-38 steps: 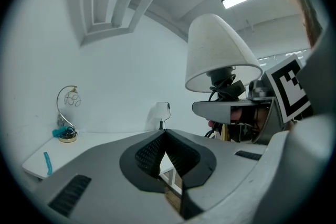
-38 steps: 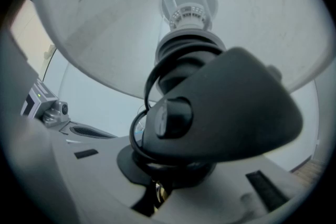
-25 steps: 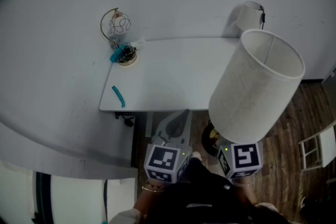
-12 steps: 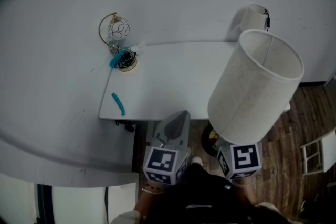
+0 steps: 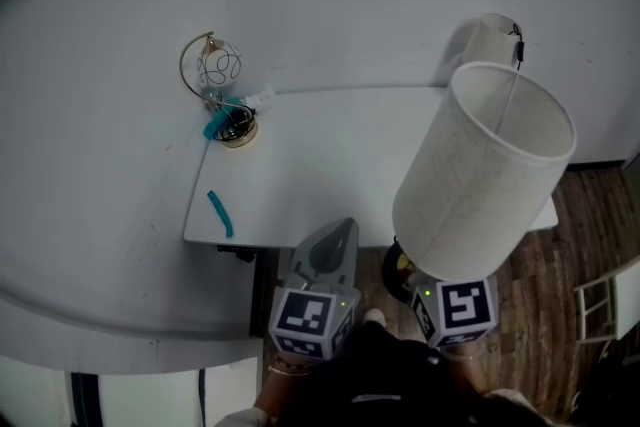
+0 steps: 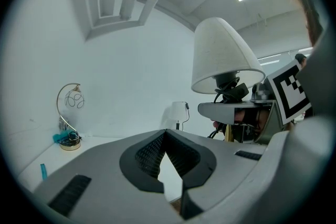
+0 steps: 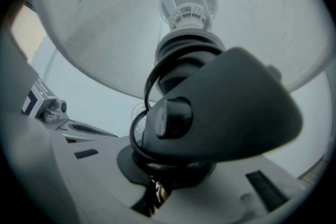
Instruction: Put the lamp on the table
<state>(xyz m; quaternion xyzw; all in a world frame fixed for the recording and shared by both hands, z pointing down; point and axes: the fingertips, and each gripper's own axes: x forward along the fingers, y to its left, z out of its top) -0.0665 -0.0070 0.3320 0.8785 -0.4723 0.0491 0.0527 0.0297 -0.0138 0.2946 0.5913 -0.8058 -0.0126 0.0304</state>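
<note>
A lamp with a big white drum shade (image 5: 485, 175) hangs tilted over the front right corner of the white table (image 5: 330, 165). My right gripper (image 5: 425, 275) is shut on its stem below the shade, where a brass stem and a looped black cord (image 7: 142, 128) show at the jaws. A black switch body (image 7: 220, 113) sits just above them. From below I see the shade (image 7: 94, 29) and the bulb socket (image 7: 188, 13). My left gripper (image 5: 335, 240) is shut and empty at the table's front edge. In the left gripper view the shade (image 6: 226, 55) rises to its right.
A small gold wire lamp (image 5: 222, 90) with teal bits stands at the table's back left. A teal strip (image 5: 220, 213) lies near the front left. A white object with a black cord (image 5: 492, 40) is at the back right. Wood floor (image 5: 590, 245) and a white frame (image 5: 612, 293) lie right.
Both grippers and the lamp have come closer to the table, which now sits lower and nearer in the head view. The grip on the lamp is unchanged.
</note>
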